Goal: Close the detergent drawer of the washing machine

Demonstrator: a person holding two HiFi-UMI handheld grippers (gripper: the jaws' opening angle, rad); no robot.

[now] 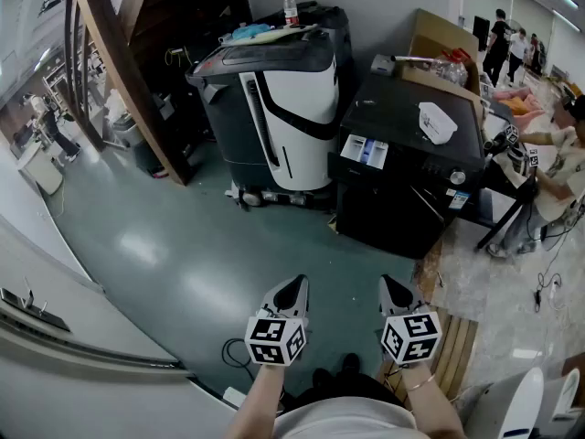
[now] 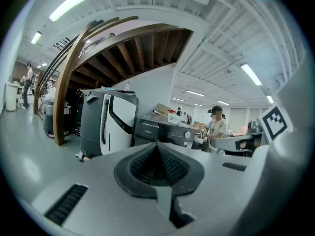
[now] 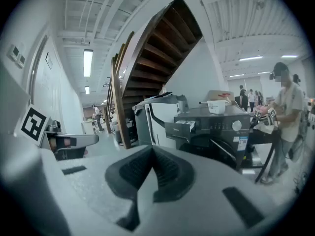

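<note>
A black front-loading washing machine (image 1: 407, 176) stands across the green floor, well ahead of both grippers. Its detergent drawer (image 1: 365, 152) is pulled out at the top left corner, showing white and blue compartments; the right gripper view also catches the drawer (image 3: 185, 127) sticking out. My left gripper (image 1: 294, 287) and right gripper (image 1: 393, 287) hang side by side near the person's body, far from the machine. The pads of each one meet with nothing between them, as seen on the left gripper (image 2: 158, 147) and the right gripper (image 3: 151, 150).
A tall grey and white machine (image 1: 274, 108) stands just left of the washer. A white tub (image 1: 437, 122) sits on the washer's top. A slanting wooden stair beam (image 1: 119, 71) is at the far left. A person (image 1: 558, 167) works at the right; wooden slats (image 1: 454, 346) lie by my right side.
</note>
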